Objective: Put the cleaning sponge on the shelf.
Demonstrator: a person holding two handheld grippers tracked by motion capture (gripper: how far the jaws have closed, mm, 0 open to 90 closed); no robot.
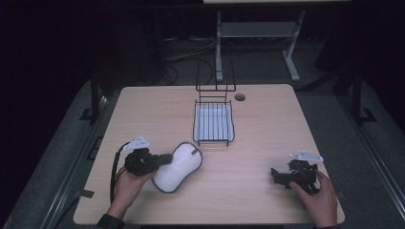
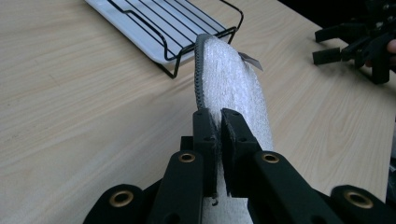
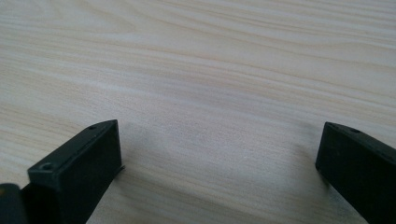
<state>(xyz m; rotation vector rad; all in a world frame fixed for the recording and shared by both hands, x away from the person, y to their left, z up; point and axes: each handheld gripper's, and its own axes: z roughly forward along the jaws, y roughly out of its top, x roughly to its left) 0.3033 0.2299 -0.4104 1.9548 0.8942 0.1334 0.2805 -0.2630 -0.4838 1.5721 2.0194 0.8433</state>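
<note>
Pad held at front-left of tabletop

Pad [image 1: 177, 166]: white, grey-edged, peanut-shaped, with a small tag on its far end; lies toward the front-left corner of the tabletop [image 1: 267, 124], short of the rack.
Left gripper [image 2: 218, 125]: jaws pinch the pad's near edge, the pad standing on edge between them in the left gripper view; held in the left hand [image 1: 128, 183].
Rack [image 1: 213, 123]: black wire frame over a white tray, near the middle of the far edge.
Right gripper [image 1: 276, 174]: jaws spread wide, low over bare wood near the front-right corner; held in the right hand [image 1: 319, 198].
</note>
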